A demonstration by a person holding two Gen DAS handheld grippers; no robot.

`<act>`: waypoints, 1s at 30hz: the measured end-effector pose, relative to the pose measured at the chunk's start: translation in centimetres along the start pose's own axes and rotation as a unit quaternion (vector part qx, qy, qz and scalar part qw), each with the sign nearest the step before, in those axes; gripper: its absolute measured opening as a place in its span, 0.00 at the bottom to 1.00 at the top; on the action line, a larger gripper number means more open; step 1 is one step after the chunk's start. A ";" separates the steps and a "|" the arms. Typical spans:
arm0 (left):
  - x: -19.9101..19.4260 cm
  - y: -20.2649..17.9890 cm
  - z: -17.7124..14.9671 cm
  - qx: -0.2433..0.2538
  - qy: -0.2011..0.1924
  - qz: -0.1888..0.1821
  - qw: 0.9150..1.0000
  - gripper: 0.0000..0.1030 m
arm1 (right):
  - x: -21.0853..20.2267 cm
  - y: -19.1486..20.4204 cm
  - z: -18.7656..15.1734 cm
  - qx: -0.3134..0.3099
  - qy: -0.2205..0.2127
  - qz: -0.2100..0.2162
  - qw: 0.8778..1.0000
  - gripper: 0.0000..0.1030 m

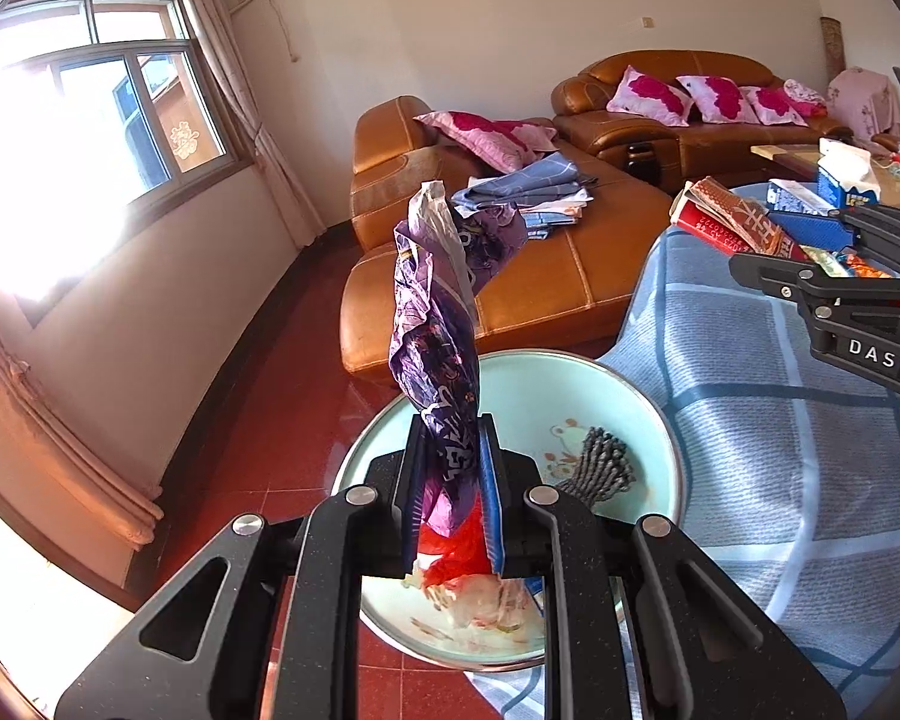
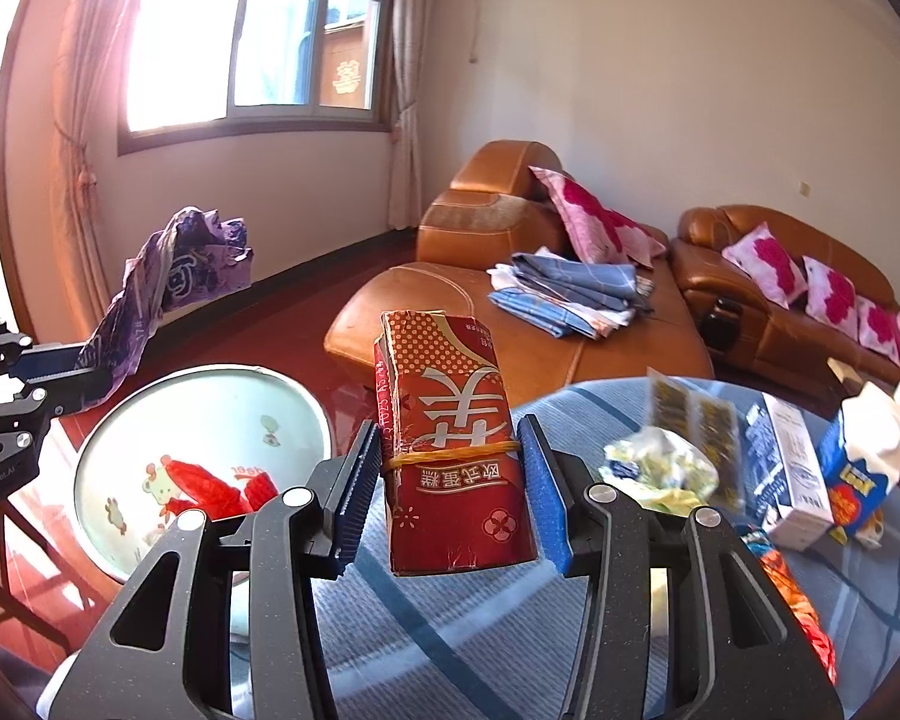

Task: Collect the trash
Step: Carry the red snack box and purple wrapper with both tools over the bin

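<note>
Left claw point(image 1: 453, 480) is clamping the lower end of a crumpled purple wrapper point(image 1: 435, 324), its long axis standing upright above the pale green basin point(image 1: 642, 414) beside the worktop point(image 1: 750, 420) edge. Right claw point(image 2: 450, 480) is gripping a red carton point(image 2: 450, 450) bound by a rubber band, long axis pointing away, over the worktop's near edge.

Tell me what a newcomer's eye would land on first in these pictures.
First, the crumpled purple wrapper sticking up out of the left hand-held gripper, right above a pale green basin that already holds scraps. Next, the red box with a rubber band around it, clamped in the right hand-held gripper over the blue checked tablecloth. Behind both, orange leather sofas with pink pillows fill the room.
</note>
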State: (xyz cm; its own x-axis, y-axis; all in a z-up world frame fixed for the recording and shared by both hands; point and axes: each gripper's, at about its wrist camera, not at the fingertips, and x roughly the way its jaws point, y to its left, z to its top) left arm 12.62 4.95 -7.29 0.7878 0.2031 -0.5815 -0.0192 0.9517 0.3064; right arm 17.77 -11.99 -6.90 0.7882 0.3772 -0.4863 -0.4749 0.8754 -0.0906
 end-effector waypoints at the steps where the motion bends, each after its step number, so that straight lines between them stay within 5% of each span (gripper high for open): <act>1: 0.1 0.2 -0.1 -0.001 0.003 0.001 1.000 0.15 | 0.2 0.1 0.1 -0.002 -0.001 0.004 1.000 0.45; 16: 0.4 1.7 -1.3 0.007 0.017 0.042 0.999 0.15 | 0.9 2.7 0.7 -0.037 -0.010 0.026 0.999 0.45; 30: 0.8 2.2 -1.7 0.011 0.026 0.043 0.999 0.16 | 1.0 5.1 0.7 -0.087 -0.021 0.045 0.995 0.45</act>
State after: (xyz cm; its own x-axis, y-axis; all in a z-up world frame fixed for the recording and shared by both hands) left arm 12.17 7.60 -8.37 0.7507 0.2970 -0.5901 -0.0725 0.9249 0.3732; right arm 16.41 -6.96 -7.20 0.7531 0.4673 -0.4631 -0.6021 0.7731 -0.1992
